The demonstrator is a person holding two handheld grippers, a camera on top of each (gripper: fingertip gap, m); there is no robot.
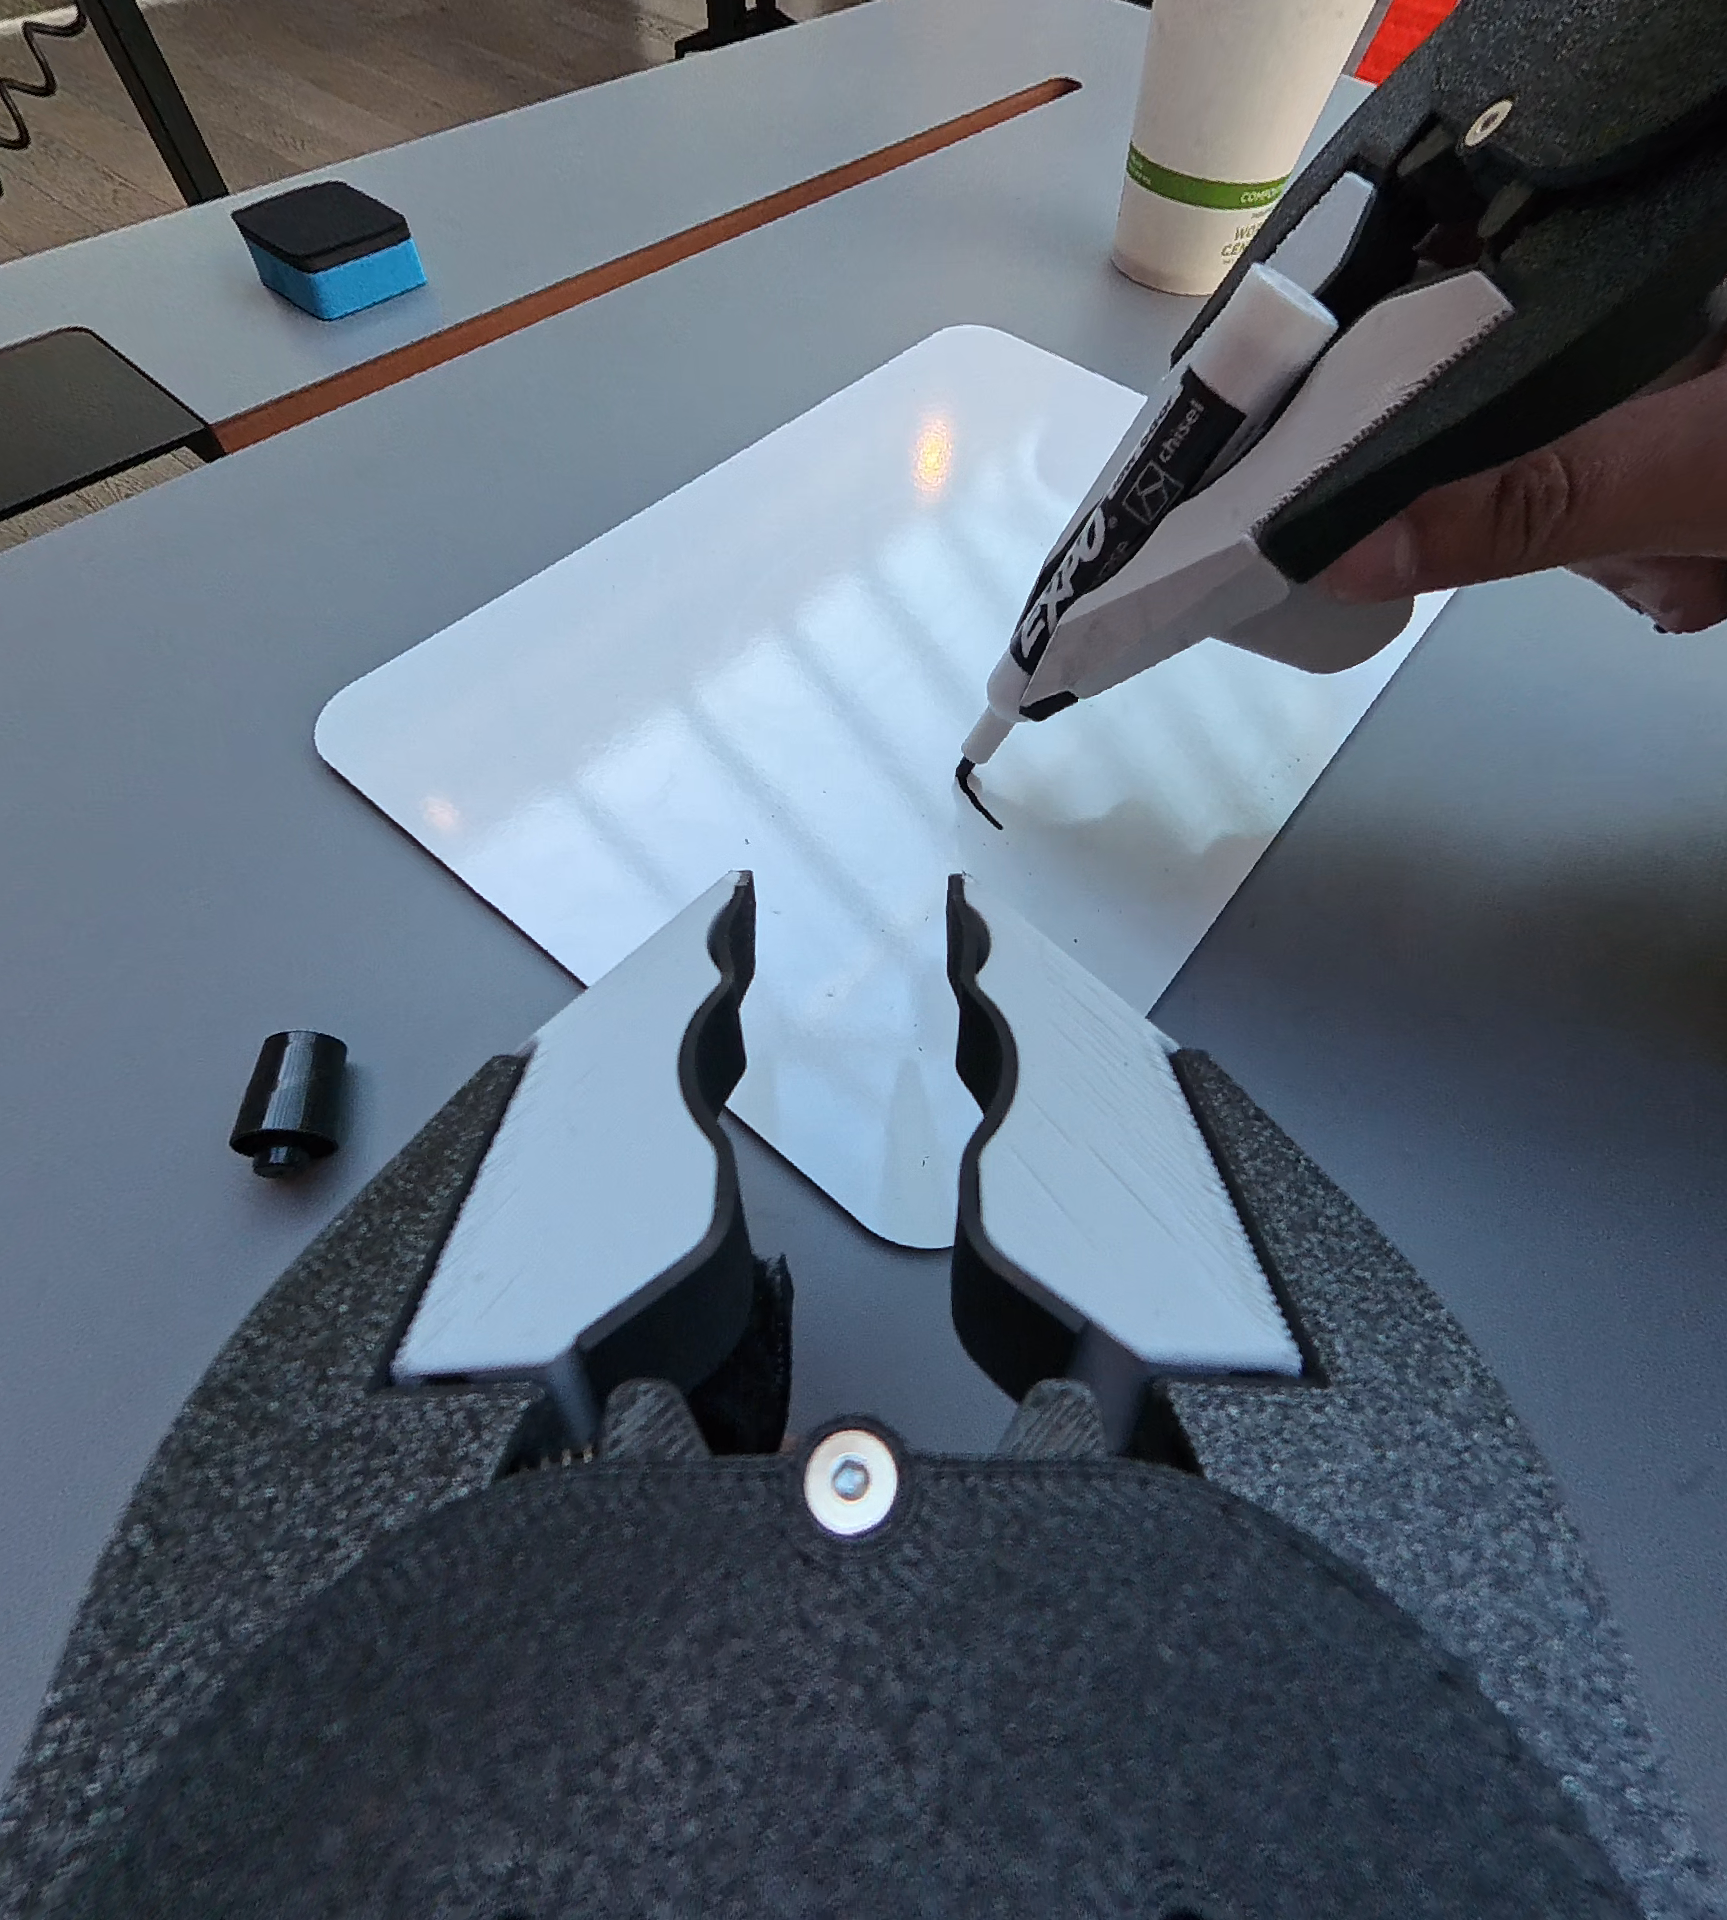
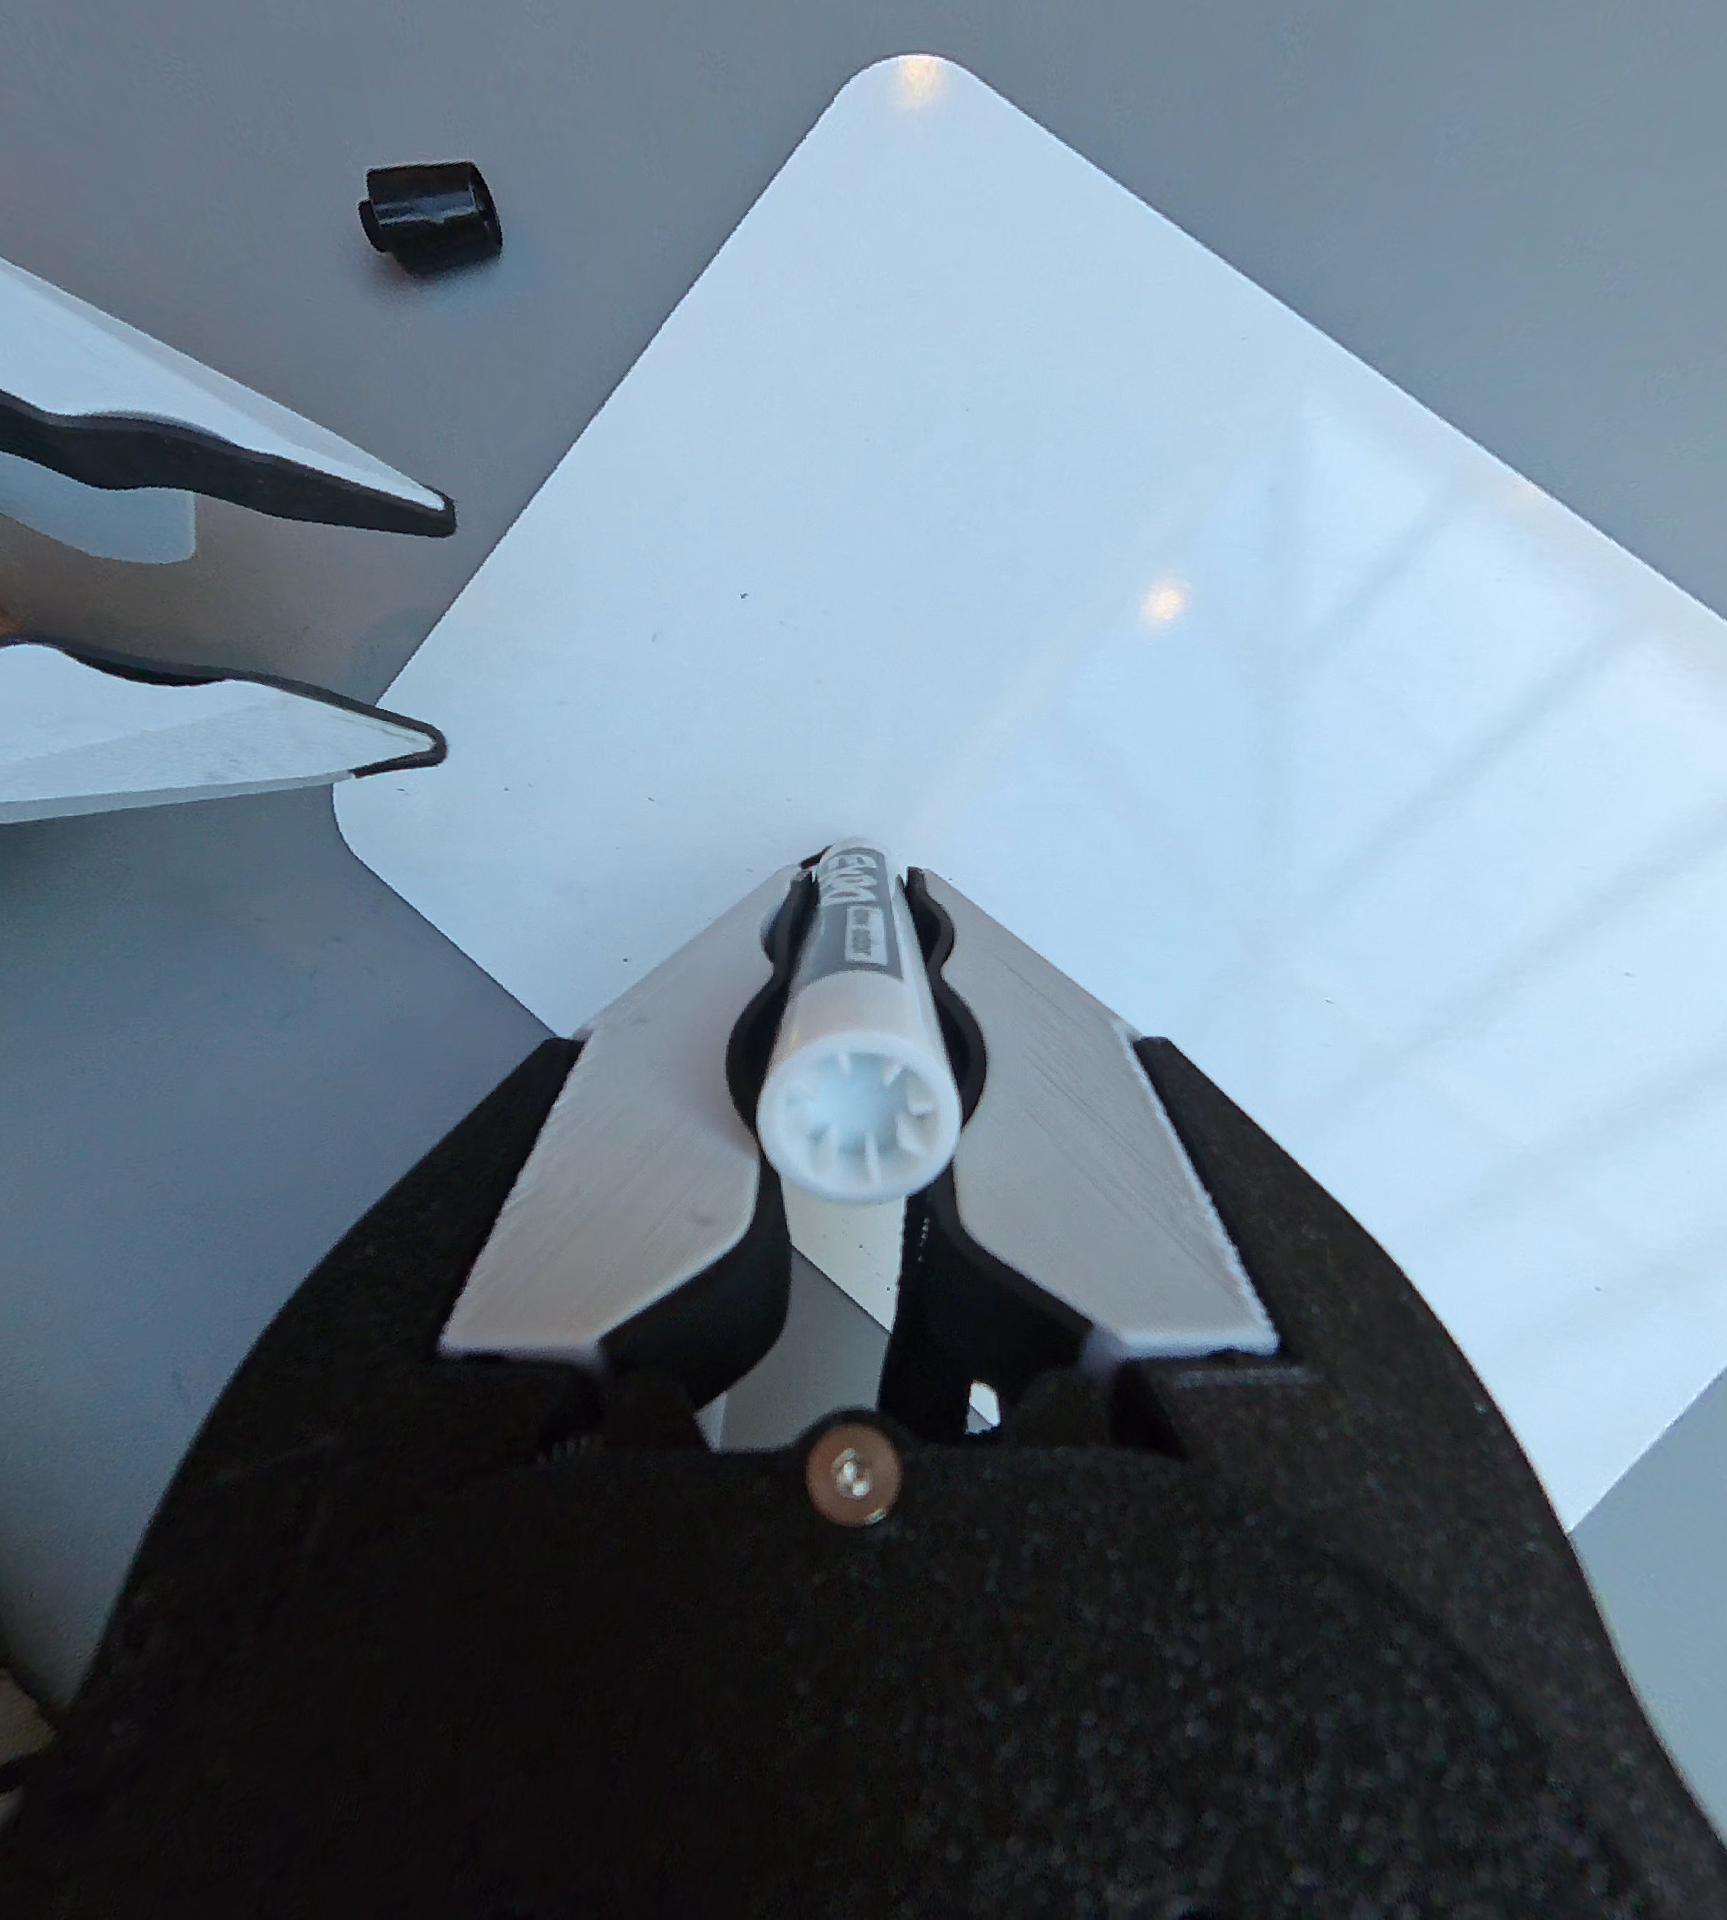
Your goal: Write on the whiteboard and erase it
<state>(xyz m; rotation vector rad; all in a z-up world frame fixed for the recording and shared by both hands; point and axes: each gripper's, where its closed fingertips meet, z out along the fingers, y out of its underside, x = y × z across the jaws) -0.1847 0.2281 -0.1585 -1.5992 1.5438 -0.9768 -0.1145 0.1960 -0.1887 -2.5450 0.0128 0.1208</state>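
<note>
A small white board (image 1: 734,665) with rounded corners lies flat on the grey table (image 1: 163,727). My right gripper (image 2: 854,883) is shut on a white marker with a black label (image 2: 854,1029), also seen in the left wrist view (image 1: 1129,488). The marker tip touches the board beside a short black stroke (image 1: 978,805). My left gripper (image 1: 851,883) is open and empty, hovering over the board's near corner; it shows at the left of the right wrist view (image 2: 438,629). The marker's black cap (image 1: 290,1101) lies on the table left of the left gripper, also in the right wrist view (image 2: 431,218).
A black and blue eraser block (image 1: 329,249) sits on the far table past a brown slot (image 1: 630,260). A white paper cup with a green band (image 1: 1217,145) stands at the back right. A black panel (image 1: 28,426) lies at far left. A person's hand (image 1: 1565,499) holds the right gripper.
</note>
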